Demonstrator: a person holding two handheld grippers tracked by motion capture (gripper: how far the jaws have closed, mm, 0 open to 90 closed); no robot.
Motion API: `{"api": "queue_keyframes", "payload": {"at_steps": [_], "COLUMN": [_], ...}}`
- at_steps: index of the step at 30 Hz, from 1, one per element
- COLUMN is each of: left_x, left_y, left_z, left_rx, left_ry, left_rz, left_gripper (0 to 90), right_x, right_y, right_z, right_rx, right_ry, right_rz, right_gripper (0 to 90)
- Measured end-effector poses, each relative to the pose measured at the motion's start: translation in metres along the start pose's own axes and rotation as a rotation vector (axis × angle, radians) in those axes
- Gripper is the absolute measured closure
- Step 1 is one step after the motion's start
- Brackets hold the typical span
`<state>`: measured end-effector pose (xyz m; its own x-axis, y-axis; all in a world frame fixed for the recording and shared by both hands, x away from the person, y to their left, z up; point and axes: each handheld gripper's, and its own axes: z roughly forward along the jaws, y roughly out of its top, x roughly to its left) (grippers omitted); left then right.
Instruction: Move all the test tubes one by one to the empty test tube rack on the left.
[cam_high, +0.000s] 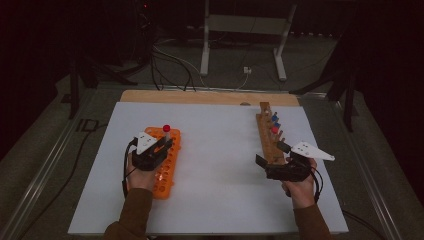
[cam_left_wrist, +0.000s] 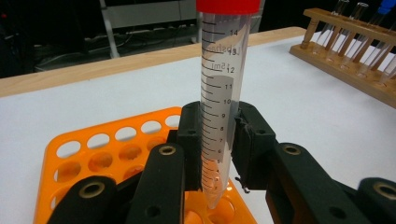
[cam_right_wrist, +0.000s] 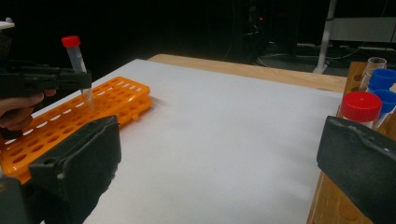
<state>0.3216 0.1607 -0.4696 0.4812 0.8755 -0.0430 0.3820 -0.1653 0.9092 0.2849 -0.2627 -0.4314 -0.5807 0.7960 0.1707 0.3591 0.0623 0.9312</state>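
Left gripper (cam_left_wrist: 217, 149) clamps a red-capped tube (cam_left_wrist: 220, 93) over the orange rack (cam_left_wrist: 107, 144).
Scale reads up to 14; right gripper (cam_right_wrist: 224, 163), at 3 o'clock, gapes empty.

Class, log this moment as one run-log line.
left gripper: shut on red-capped clear plastic tube | above orange plastic rack | right gripper: open, empty

— What carries everything here?

— A table with a white top (cam_high: 220, 165), and a strip of bare wood (cam_high: 200, 96) shows along its far edge.

— And what lies directly on it?

— Two racks, well apart. An orange rack (cam_high: 167, 172) full of round holes sits flat on the left side. A wooden rack (cam_high: 267, 140) stands on the right, running lengthwise away from the person — it bears red-capped and blue-capped tubes (cam_high: 274, 123).
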Motion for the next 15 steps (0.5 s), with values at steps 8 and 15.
{"api": "queue_keyframes", "payload": {"at_steps": [8, 15], "left_x": [-0.0034, -0.0058], "left_y": [-0.0050, -0.0061], "left_z": [0.0000, -0.0016], "left_rx": [0.082, 0.133], "left_ry": [-0.006, -0.013], "left_rz": [0.019, 0.034], "left_gripper": [74.4, 71.8], "right_x": [0.0000, 0.0005], "right_y": [-0.0001, -0.0002], "right_z": [-0.0001, -0.0001], "right_rx": [-0.001, -0.001], "right_ry": [0.003, 0.007], "right_rz": [-0.003, -0.007], "right_gripper": [0.3, 0.3]}}
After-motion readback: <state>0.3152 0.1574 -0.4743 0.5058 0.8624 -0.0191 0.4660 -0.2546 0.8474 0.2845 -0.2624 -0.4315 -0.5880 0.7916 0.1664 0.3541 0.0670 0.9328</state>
